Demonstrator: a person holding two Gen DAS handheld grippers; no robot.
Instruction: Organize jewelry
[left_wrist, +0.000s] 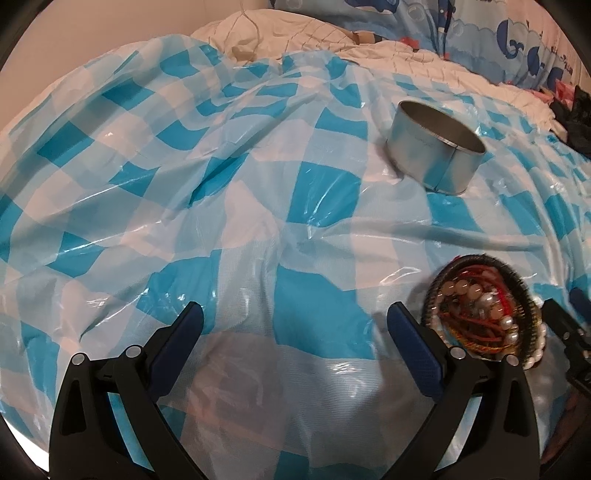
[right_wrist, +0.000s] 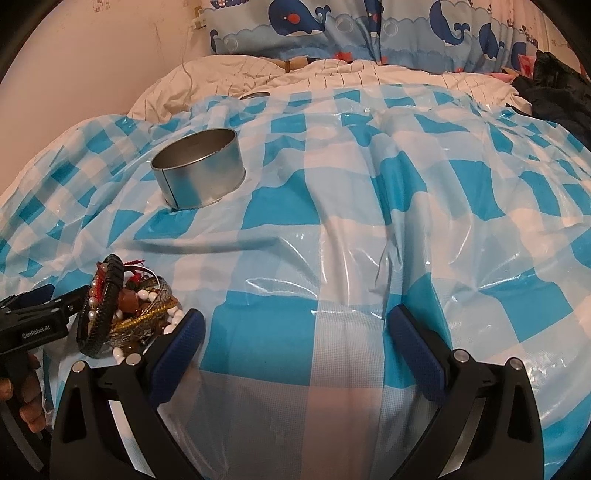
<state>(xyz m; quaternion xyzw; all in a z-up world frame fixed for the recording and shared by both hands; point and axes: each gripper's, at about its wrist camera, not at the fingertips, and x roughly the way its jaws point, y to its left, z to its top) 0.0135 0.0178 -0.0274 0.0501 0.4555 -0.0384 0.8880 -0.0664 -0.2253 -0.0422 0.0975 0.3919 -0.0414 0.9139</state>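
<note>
A pile of jewelry (left_wrist: 484, 314), with pearl strands, red cords, gold chain and a dark braided bangle, lies on the blue-and-white checked plastic sheet (left_wrist: 229, 221). It also shows in the right wrist view (right_wrist: 125, 310). A round open silver tin (left_wrist: 434, 146) stands farther back, empty as far as I can see; it also shows in the right wrist view (right_wrist: 199, 170). My left gripper (left_wrist: 295, 325) is open, just left of the pile. My right gripper (right_wrist: 295, 328) is open, just right of the pile. Neither holds anything.
The sheet covers a soft, wrinkled bed. A white quilt (right_wrist: 332, 74) and whale-print pillows (right_wrist: 332, 29) lie at the back. Dark clothing (right_wrist: 554, 88) sits at the far right. A small metal lid (right_wrist: 254, 96) rests behind the tin. A wall (right_wrist: 110, 55) is on the left.
</note>
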